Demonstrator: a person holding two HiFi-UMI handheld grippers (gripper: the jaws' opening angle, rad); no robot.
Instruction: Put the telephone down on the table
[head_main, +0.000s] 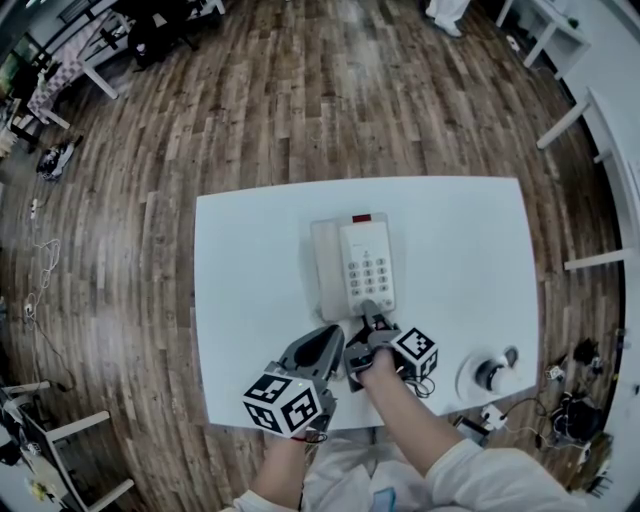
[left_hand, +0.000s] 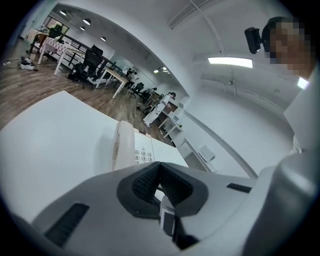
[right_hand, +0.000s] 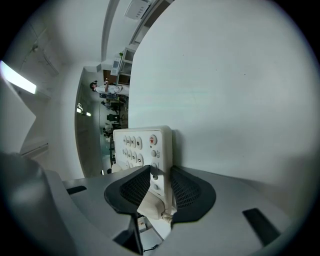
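L hand-held gripper (head_main: 333, 335) shut, empty, over worktop (head_main: 250, 290) near edge. Round grey gadget (head_main: 488, 376) at right corner. R hand-held gripper (head_main: 371, 312) clamped on telephone (head_main: 352, 265) near end. Phone lies mid-worktop, keypad print too small to read.

head view looks steeply down on the table (head_main: 250, 260); both gripper views face the telephone (head_main: 355, 265) closely.

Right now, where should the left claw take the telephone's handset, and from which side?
Its middle, coming from above: the handset lies flat along the left side of the telephone, pointing away from you, so jaws span its narrow width. Open the shut left claw first.
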